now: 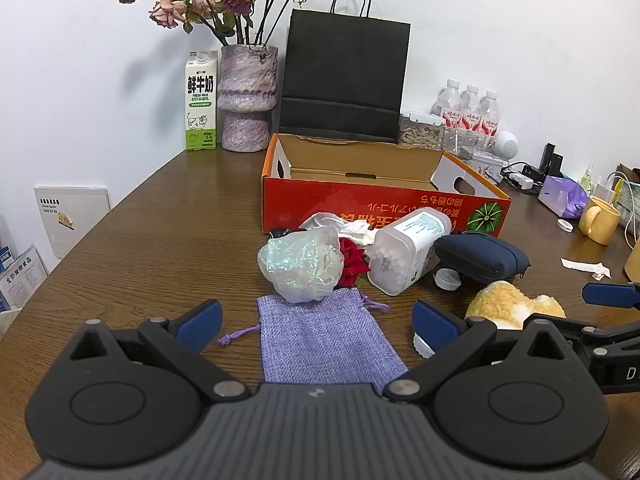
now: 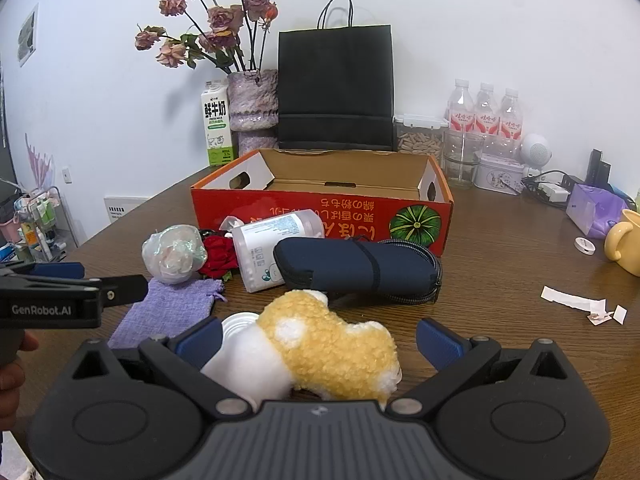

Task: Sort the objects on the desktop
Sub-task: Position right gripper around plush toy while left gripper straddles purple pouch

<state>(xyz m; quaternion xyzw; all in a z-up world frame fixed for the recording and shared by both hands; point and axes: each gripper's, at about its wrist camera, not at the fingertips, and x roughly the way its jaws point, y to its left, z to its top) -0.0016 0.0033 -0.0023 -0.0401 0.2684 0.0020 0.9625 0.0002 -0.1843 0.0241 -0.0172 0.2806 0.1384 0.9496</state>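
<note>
An open red cardboard box (image 1: pixel 360 204) (image 2: pixel 320 208) stands on the wooden table with a heap in front of it. The heap holds a lilac drawstring pouch (image 1: pixel 324 340) (image 2: pixel 172 300), an iridescent crumpled wrap (image 1: pixel 300 264) (image 2: pixel 174 254), a red rose (image 1: pixel 354 260) (image 2: pixel 218 258), a clear jar of cotton swabs (image 1: pixel 404 248) (image 2: pixel 268 248), a navy zip case (image 1: pixel 480 256) (image 2: pixel 356 268) and a yellow-and-white plush toy (image 1: pixel 512 306) (image 2: pixel 328 352). My left gripper (image 1: pixel 316 326) is open, its jaws either side of the pouch. My right gripper (image 2: pixel 318 344) is open with the plush between its jaws, untouched.
Along the wall stand a milk carton (image 1: pixel 201 100), a vase of dried roses (image 1: pixel 247 96), a black paper bag (image 1: pixel 344 76), water bottles (image 1: pixel 468 110) and a seed container (image 1: pixel 420 130). A yellow mug (image 2: pixel 624 242), a purple pack (image 2: pixel 596 208) and paper scraps (image 2: pixel 580 304) lie at the right.
</note>
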